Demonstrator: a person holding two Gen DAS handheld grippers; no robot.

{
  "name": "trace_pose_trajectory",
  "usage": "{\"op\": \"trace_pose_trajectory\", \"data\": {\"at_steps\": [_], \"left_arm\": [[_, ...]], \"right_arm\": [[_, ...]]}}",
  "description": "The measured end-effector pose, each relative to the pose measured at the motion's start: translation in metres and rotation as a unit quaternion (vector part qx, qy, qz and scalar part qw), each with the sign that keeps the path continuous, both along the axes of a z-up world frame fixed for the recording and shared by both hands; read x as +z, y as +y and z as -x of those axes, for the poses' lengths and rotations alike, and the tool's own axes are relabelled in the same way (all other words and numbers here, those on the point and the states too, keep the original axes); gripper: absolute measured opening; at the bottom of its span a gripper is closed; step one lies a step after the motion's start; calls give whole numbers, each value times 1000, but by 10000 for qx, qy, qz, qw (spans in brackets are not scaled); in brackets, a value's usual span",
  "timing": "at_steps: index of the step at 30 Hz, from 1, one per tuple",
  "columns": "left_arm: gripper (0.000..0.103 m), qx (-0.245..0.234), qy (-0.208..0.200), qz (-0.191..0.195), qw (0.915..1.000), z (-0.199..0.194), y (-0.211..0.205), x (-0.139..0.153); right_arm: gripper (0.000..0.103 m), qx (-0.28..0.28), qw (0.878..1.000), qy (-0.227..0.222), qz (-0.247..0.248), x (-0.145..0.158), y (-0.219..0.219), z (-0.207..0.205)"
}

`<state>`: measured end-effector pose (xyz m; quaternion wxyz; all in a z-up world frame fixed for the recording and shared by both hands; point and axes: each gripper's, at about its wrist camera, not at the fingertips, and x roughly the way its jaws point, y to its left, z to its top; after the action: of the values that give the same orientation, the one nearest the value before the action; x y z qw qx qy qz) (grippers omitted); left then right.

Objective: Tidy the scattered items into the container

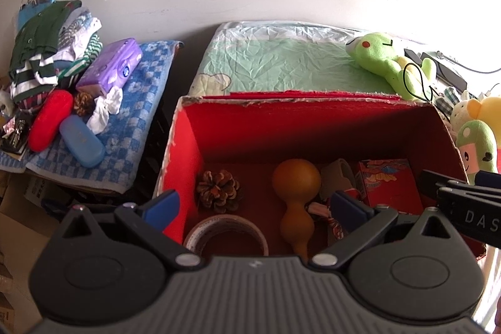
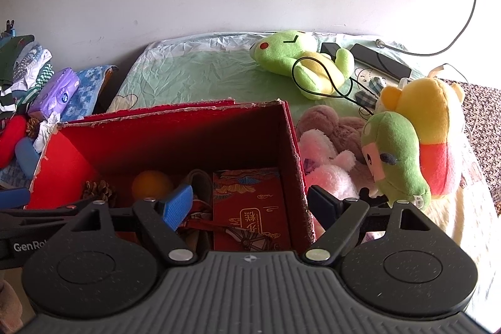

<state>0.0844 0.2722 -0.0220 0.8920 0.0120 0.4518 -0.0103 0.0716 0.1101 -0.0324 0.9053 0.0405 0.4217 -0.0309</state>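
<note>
The red cardboard box (image 1: 281, 127) stands open on the bed, right below both grippers. Inside lie a pine cone (image 1: 219, 191), a brown gourd (image 1: 296, 177), a tape roll (image 1: 225, 235) and a red patterned packet (image 1: 388, 183). My left gripper (image 1: 255, 205) hangs open and empty over the box's near left part. My right gripper (image 2: 250, 204) is open too, holding nothing, its blue pads either side of the box's right wall (image 2: 297, 165). On a blue checked towel (image 1: 137, 121) at the left lie a red case (image 1: 50, 124), a blue case (image 1: 81, 140) and another pine cone (image 1: 83, 104).
A purple tissue pack (image 1: 109, 69), crumpled tissue (image 1: 105, 111) and folded clothes (image 1: 47, 46) share the towel. A green frog plush (image 2: 300, 61) with a black cord lies behind the box. Several plush toys (image 2: 407, 146) crowd its right side. A white wall stands behind.
</note>
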Motion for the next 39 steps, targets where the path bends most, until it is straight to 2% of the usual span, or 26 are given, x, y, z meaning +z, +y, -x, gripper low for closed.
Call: {"op": "trace_pose_trajectory", "data": {"at_steps": [18,39], "left_arm": [[102,85,-5,-24,10000,-6,5,-6],[102,81,184,-129,9997,-16,3,-19]], "right_arm": [[83,65,9999,69,-136,-5,1,-10],[82,52,9988,341,-339,-20,-4,-20]]}}
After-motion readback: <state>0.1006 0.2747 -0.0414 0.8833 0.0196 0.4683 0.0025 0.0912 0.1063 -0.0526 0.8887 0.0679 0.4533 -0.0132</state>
